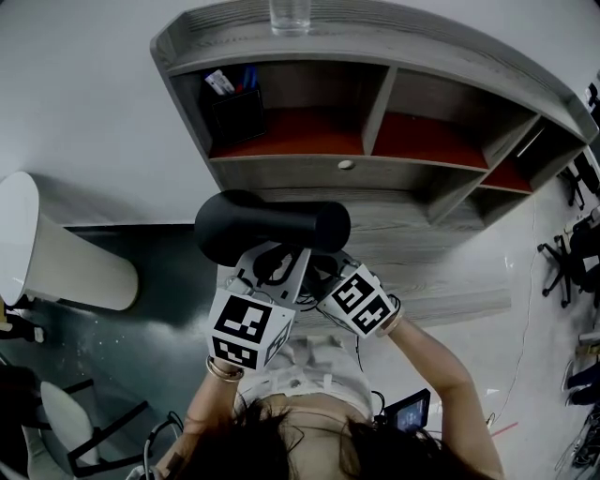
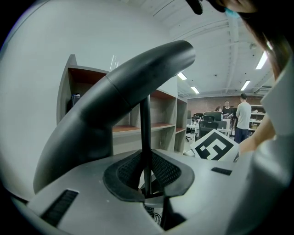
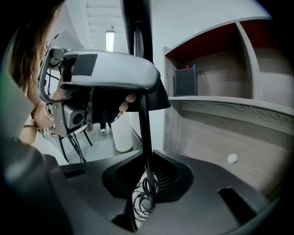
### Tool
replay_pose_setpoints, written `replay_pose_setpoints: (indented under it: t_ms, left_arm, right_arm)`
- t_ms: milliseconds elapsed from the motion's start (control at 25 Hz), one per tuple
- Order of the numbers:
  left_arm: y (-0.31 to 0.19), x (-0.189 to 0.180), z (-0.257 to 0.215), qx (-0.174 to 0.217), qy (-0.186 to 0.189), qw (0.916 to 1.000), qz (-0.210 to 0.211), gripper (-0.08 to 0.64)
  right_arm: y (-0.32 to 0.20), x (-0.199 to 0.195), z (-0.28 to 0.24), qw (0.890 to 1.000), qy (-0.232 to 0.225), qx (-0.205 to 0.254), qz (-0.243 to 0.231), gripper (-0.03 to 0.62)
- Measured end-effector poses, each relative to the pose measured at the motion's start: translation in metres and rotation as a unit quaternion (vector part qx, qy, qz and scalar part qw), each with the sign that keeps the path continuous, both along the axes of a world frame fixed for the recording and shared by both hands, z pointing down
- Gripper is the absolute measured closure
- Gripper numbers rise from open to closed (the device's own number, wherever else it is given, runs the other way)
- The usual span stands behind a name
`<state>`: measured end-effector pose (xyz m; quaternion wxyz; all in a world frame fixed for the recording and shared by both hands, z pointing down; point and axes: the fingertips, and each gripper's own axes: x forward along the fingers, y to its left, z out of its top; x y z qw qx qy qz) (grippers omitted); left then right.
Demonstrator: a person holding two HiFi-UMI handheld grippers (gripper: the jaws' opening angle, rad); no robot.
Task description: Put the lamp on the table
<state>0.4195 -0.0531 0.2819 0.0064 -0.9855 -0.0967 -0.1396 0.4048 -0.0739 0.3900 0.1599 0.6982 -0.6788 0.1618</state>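
**Black lamp (image 1: pixel 272 228) held at grey table (image 1: pixel 459 281)**

The lamp hangs over the table's near edge, its head lying level in front of the table's shelves (image 1: pixel 375 159); its base is out of sight. The left gripper (image 2: pixel 146 172) is clamped on the thin stem. The right gripper (image 3: pixel 146 176), just beside it, pinches the same stem next to a coiled cable (image 3: pixel 143 196). A glass (image 1: pixel 290 14) stands on top of the shelves.
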Motion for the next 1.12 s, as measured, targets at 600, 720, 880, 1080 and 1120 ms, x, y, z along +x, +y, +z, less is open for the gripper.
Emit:
replay_pose_setpoints:
  t_ms: [600,720,880,1080,1120]
  left_arm:
    - [0.008,0.009,0.006,0.001,-0.003,0.9999,0.015,0.503]
    - [0.01,0.012,0.006,0.001,-0.004,0.9999,0.016,0.503]
    - [0.011,0.015,0.008,0.002,-0.006,0.9998,0.018,0.503]
    - [0.01,0.019,0.008,-0.004,-0.005,0.9999,0.012,0.503]
    - [0.01,0.019,0.008,-0.006,-0.004,0.9999,0.01,0.503]
  right_arm:
    - [0.006,0.006,0.006,1.0,-0.018,0.005,0.002,0.534]
    - [0.007,0.006,0.006,1.0,-0.026,0.008,0.003,0.534]
    - [0.007,0.01,0.007,1.0,-0.026,0.01,0.0,0.534]
    - [0.007,0.013,0.009,0.999,-0.031,0.012,-0.006,0.534]
    - [0.007,0.013,0.009,0.999,-0.032,0.013,-0.008,0.534]
